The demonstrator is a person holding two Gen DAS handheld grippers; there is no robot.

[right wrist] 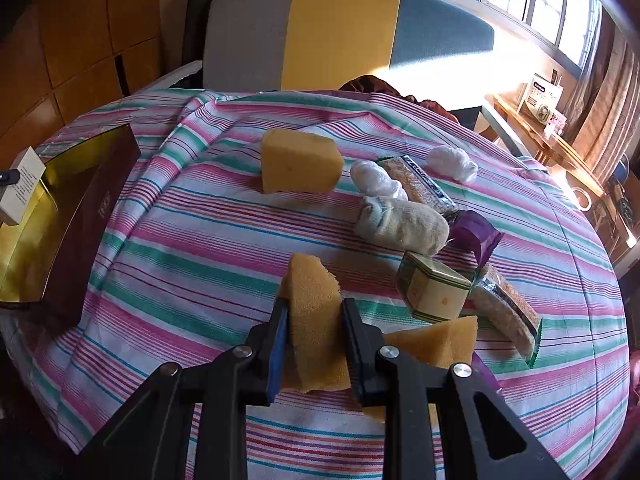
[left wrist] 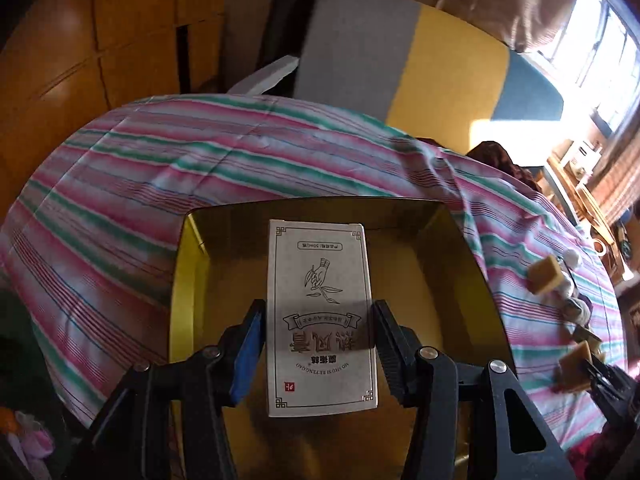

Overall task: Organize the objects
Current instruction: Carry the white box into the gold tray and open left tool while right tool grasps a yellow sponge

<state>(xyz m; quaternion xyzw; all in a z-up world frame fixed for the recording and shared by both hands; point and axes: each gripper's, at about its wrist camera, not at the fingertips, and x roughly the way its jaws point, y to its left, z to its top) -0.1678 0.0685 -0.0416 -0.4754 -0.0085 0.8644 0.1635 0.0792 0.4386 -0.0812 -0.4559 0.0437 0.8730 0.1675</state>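
My left gripper (left wrist: 320,328) is shut on a white printed carton (left wrist: 320,312) and holds it over the gold-lined open box (left wrist: 432,264). The same carton (right wrist: 22,184) and box (right wrist: 80,208) show at the left edge of the right wrist view. My right gripper (right wrist: 314,328) is shut on a yellow sponge wedge (right wrist: 316,312), just above the striped cloth. A second sponge wedge (right wrist: 436,340) lies by the right finger. A large yellow sponge block (right wrist: 300,166) stands farther back.
On the striped cloth (right wrist: 200,240) lie rolled socks (right wrist: 400,222), white bundles (right wrist: 452,164), wrapped snack bars (right wrist: 504,308), a small hexagonal tin (right wrist: 434,292) and a purple packet (right wrist: 476,236). A grey, yellow and blue chair back (right wrist: 340,32) stands behind the table.
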